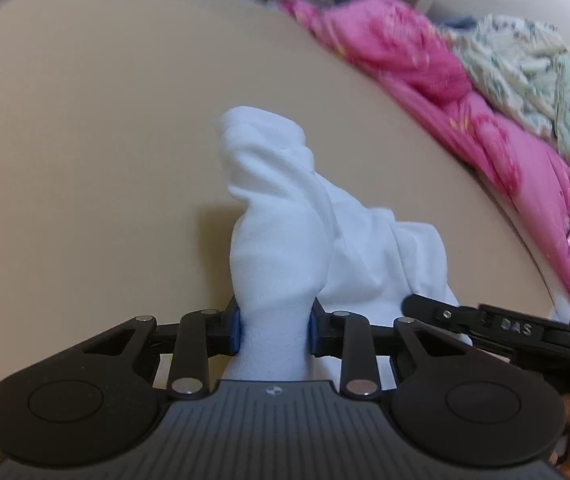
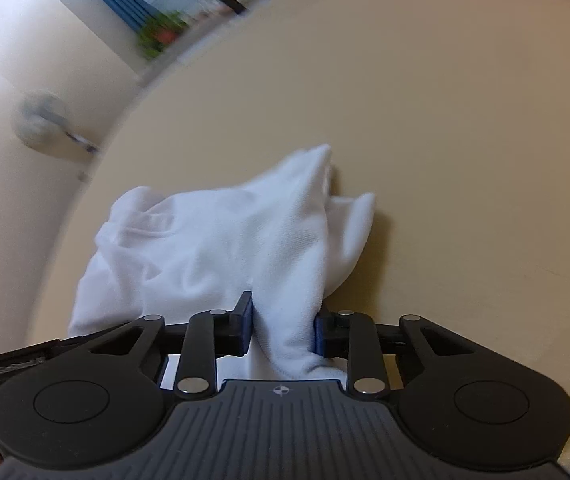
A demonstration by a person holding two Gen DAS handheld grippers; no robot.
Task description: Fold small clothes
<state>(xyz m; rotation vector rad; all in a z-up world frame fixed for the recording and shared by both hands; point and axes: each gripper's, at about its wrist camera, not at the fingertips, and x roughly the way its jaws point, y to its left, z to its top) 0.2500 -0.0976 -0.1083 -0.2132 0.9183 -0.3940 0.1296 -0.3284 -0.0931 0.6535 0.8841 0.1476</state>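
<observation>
A small white garment (image 1: 285, 216) lies bunched on the beige table (image 1: 85, 140). My left gripper (image 1: 274, 326) is shut on a thick fold of it, with cloth rising between the blue pads. My right gripper (image 2: 284, 330) is shut on another fold of the same white garment (image 2: 213, 240), near the table's left edge. The right gripper (image 1: 485, 326) also shows in the left wrist view, close at the right, touching the cloth. The left gripper's arm (image 2: 25, 360) shows at the left in the right wrist view.
A pink floral cloth (image 1: 425, 80) and a pale green patterned cloth (image 1: 533, 80) lie piled at the table's far right. The table edge (image 2: 97, 168) curves near the garment, with a door and its handle (image 2: 41, 124) beyond.
</observation>
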